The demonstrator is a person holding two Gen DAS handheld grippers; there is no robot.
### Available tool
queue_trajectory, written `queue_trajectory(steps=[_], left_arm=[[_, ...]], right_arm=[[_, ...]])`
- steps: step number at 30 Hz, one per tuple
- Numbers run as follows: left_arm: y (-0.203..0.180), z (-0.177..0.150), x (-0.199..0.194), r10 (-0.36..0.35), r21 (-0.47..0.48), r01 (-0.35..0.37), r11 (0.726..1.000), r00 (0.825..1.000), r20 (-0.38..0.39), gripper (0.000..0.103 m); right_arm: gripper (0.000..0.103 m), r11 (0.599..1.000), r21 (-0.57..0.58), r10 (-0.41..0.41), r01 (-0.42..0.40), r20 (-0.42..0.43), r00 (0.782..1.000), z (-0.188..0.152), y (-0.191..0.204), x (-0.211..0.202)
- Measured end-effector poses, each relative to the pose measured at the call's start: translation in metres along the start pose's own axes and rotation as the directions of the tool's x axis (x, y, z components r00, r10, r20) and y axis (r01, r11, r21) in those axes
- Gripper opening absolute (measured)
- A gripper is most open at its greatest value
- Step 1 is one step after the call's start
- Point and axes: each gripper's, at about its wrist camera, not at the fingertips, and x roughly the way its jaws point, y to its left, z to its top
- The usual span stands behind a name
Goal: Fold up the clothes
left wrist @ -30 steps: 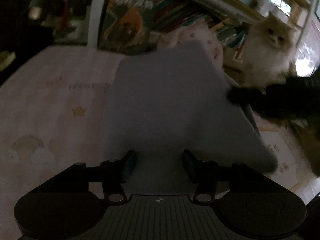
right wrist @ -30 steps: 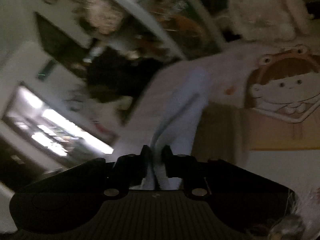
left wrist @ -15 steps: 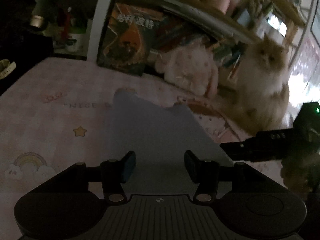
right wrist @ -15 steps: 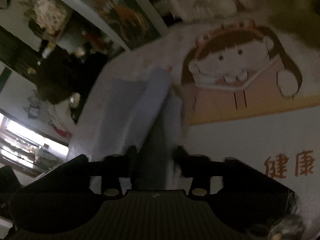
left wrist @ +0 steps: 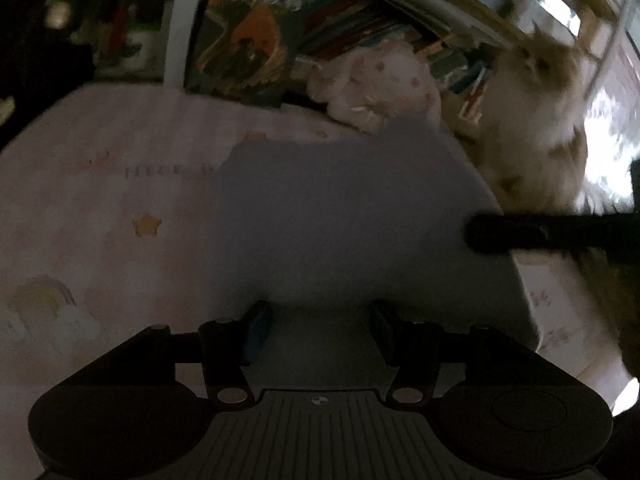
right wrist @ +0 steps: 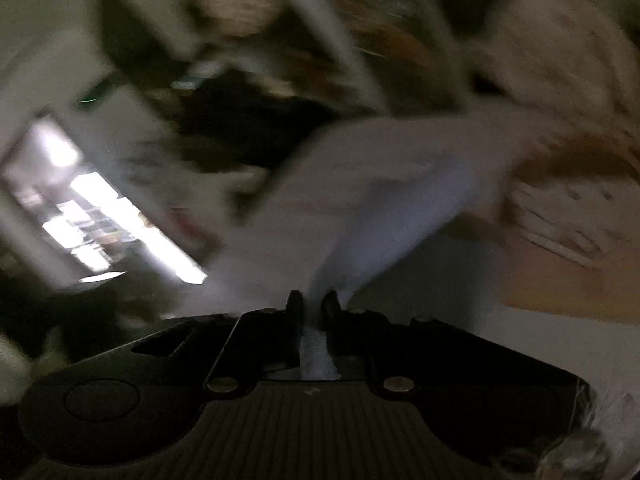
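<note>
A grey-blue garment (left wrist: 340,220) lies spread on the pink bed sheet (left wrist: 100,200). Its near edge runs between the fingers of my left gripper (left wrist: 318,312), whose jaws are opening, and the pads stand apart from the cloth. My right gripper (left wrist: 500,236) reaches in from the right as a dark bar at the garment's right edge. The right wrist view is blurred. There my right gripper (right wrist: 312,300) is shut on a pinched strip of the garment (right wrist: 380,184), which fans out ahead of the fingers.
A fluffy cat (left wrist: 540,120) sits at the far right of the bed, next to a pale plush toy (left wrist: 372,88). Behind them is a bookshelf (left wrist: 248,40). A blanket printed with a cartoon (right wrist: 560,240) lies to the right. A bright window (right wrist: 100,220) is on the left.
Half a second ago the garment lay flat with the right gripper apart from it. Now the right gripper has shut on its right edge. The right wrist view has rolled. The left gripper has hardly moved.
</note>
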Motion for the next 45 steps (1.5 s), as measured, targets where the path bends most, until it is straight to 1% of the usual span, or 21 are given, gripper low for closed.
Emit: queue_trajectory(steps=[2, 6, 10, 11, 12, 13, 14, 15, 17, 19, 22, 26, 30, 33, 34, 36, 37, 38, 40, 42, 45], left_arm=[[-0.002, -0.001, 0.001, 0.005, 0.013, -0.005, 1.0, 1.0, -0.003, 0.056], [-0.007, 0.001, 0.002, 0.009, 0.046, -0.008, 0.999, 1.0, -0.013, 0.056], [-0.008, 0.007, -0.005, 0.016, 0.058, -0.015, 0.998, 1.0, -0.003, 0.057], [-0.007, 0.01, -0.011, 0.021, 0.057, -0.022, 0.998, 0.999, 0.027, 0.059], [-0.005, 0.013, -0.017, 0.024, 0.055, -0.028, 0.998, 0.998, 0.059, 0.067], [-0.002, 0.015, -0.023, 0.024, 0.048, -0.028, 0.998, 0.996, 0.091, 0.075], [0.002, 0.018, -0.027, 0.021, 0.035, -0.025, 0.999, 0.993, 0.115, 0.081], [0.007, 0.021, -0.029, 0.021, 0.021, -0.024, 0.999, 0.992, 0.128, 0.084], [0.018, 0.027, -0.026, 0.034, -0.004, -0.033, 0.999, 0.995, 0.094, 0.086], [0.029, 0.03, -0.015, 0.04, -0.036, -0.039, 0.999, 0.999, 0.019, 0.086], [0.044, 0.029, -0.001, -0.018, -0.109, 0.012, 0.994, 0.999, -0.05, 0.086], [0.057, 0.028, 0.017, -0.098, -0.205, 0.077, 0.976, 0.99, -0.098, 0.086], [0.064, 0.028, 0.031, -0.158, -0.278, 0.121, 0.953, 0.981, -0.114, 0.086], [0.063, 0.028, 0.031, -0.146, -0.29, 0.111, 0.951, 0.984, -0.1, 0.082], [0.061, 0.028, 0.03, -0.133, -0.287, 0.1, 0.953, 0.986, -0.097, 0.074], [0.053, 0.028, 0.023, -0.099, -0.252, 0.077, 0.965, 0.992, -0.076, 0.057], [0.047, 0.027, 0.018, -0.08, -0.226, 0.064, 0.972, 0.995, -0.062, 0.047], [0.04, 0.027, 0.013, -0.061, -0.195, 0.05, 0.98, 0.997, -0.05, 0.044], [0.026, 0.027, 0.005, -0.024, -0.122, 0.018, 0.992, 0.999, -0.046, 0.043], [0.026, 0.026, 0.005, -0.024, -0.111, 0.017, 0.994, 0.998, -0.063, 0.044], [0.045, 0.028, 0.009, -0.074, -0.207, 0.055, 0.977, 0.993, -0.088, 0.053]], right_arm=[[0.01, 0.997, 0.034, -0.075, 0.076, -0.025, 0.997, -0.004, -0.01, 0.004], [0.01, 0.954, 0.169, -0.23, 0.246, -0.11, 0.967, -0.016, -0.048, 0.027], [0.015, 0.956, 0.04, -0.286, 0.291, -0.095, 0.953, -0.013, -0.026, 0.024], [0.024, 0.952, 0.022, -0.303, 0.305, -0.085, 0.949, -0.012, -0.022, 0.02], [0.046, 0.947, 0.017, -0.318, 0.32, -0.073, 0.945, -0.011, -0.02, 0.017], [0.056, 0.944, 0.019, -0.328, 0.33, -0.063, 0.943, -0.01, -0.019, 0.014], [0.074, 0.943, 0.033, -0.33, 0.332, -0.056, 0.942, -0.009, -0.019, 0.009], [0.081, 0.94, 0.051, -0.334, 0.337, -0.057, 0.941, -0.009, -0.021, 0.006], [0.081, 0.929, 0.103, -0.347, 0.355, -0.088, 0.934, -0.01, -0.029, 0.005], [0.081, 0.916, 0.159, -0.352, 0.367, -0.118, 0.929, -0.011, -0.037, 0.005], [0.081, 0.898, 0.277, -0.311, 0.342, -0.15, 0.938, -0.017, -0.05, 0.005], [0.078, 0.875, 0.379, -0.261, 0.303, -0.157, 0.952, -0.023, -0.055, 0.011], [0.06, 0.865, 0.406, -0.244, 0.296, -0.176, 0.954, -0.025, -0.052, 0.023], [0.049, 0.869, 0.382, -0.264, 0.315, -0.179, 0.948, -0.023, -0.045, 0.03], [0.046, 0.879, 0.348, -0.282, 0.326, -0.173, 0.944, -0.022, -0.04, 0.031], [0.034, 0.895, 0.278, -0.315, 0.348, -0.158, 0.936, -0.021, -0.03, 0.033], [0.032, 0.903, 0.232, -0.334, 0.361, -0.147, 0.931, -0.02, -0.024, 0.034], [0.03, 0.912, 0.165, -0.358, 0.376, -0.131, 0.924, -0.02, -0.015, 0.034], [0.029, 0.914, 0.029, -0.401, 0.405, -0.095, 0.911, -0.02, 0.004, 0.034], [0.028, 0.9, -0.08, -0.433, 0.428, -0.065, 0.899, -0.021, 0.018, 0.035], [0.032, 0.909, 0.026, -0.411, 0.416, -0.108, 0.905, -0.022, 0.001, 0.033]])
